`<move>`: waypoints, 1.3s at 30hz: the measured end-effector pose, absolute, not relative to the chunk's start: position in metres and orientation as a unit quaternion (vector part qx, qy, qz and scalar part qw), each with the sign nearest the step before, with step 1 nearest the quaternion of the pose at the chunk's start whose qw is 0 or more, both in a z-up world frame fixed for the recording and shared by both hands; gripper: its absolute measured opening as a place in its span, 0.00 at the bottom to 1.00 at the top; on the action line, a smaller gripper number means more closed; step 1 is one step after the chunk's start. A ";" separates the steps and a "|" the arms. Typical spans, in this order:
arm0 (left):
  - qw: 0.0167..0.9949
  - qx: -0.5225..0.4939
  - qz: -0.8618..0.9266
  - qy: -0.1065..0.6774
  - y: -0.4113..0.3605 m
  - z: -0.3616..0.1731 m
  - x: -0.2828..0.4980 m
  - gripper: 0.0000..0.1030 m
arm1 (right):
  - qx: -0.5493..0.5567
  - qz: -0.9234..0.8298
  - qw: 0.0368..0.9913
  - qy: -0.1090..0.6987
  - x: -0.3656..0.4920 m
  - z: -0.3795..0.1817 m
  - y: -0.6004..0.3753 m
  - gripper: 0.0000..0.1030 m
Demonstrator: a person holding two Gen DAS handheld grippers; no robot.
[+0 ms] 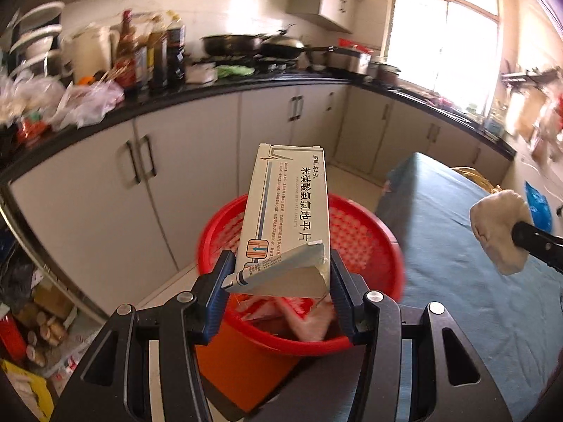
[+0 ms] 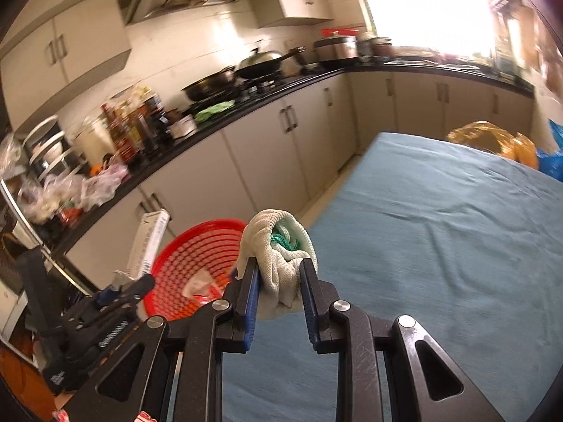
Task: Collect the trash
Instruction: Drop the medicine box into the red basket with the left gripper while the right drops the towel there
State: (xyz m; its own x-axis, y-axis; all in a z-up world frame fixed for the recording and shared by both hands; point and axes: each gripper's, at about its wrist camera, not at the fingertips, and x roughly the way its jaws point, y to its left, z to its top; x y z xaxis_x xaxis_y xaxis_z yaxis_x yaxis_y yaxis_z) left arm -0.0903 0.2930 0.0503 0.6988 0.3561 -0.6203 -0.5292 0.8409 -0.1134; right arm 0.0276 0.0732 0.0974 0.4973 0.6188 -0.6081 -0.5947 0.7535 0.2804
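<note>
My left gripper (image 1: 279,263) is shut on a white medicine box (image 1: 286,211) with an open torn flap, held upright above a red perforated basket (image 1: 355,235). Some pinkish wrappers lie inside the basket. In the right wrist view, my right gripper (image 2: 279,263) is shut on a balled-up white cloth (image 2: 278,249) with green mesh tucked inside. It hangs over the blue tablecloth (image 2: 440,246), just right of the red basket (image 2: 197,260). The left gripper (image 2: 130,286) with its medicine box (image 2: 149,242) shows at the left. The cloth (image 1: 499,232) also appears at the right of the left wrist view.
White cabinets (image 1: 190,161) under a black counter (image 1: 176,96) run behind the basket, with bottles (image 1: 151,52), pans (image 1: 253,44) and plastic bags (image 1: 88,100). An orange bag (image 2: 492,142) and a blue bag (image 2: 552,161) lie at the table's far end. Clutter (image 1: 38,327) fills the floor at left.
</note>
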 end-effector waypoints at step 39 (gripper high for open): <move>0.920 -0.104 0.251 0.283 0.299 0.047 -0.092 0.68 | -0.001 0.363 0.860 0.358 0.039 0.091 0.145 0.42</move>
State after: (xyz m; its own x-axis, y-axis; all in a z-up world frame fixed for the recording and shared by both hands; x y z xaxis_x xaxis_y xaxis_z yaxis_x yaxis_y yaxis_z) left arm -0.0917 0.2995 0.0471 0.7143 0.4024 -0.5726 -0.5200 0.8527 -0.0495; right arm 0.0387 0.1449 0.0908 0.4799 0.6239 -0.6168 -0.6256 0.7362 0.2580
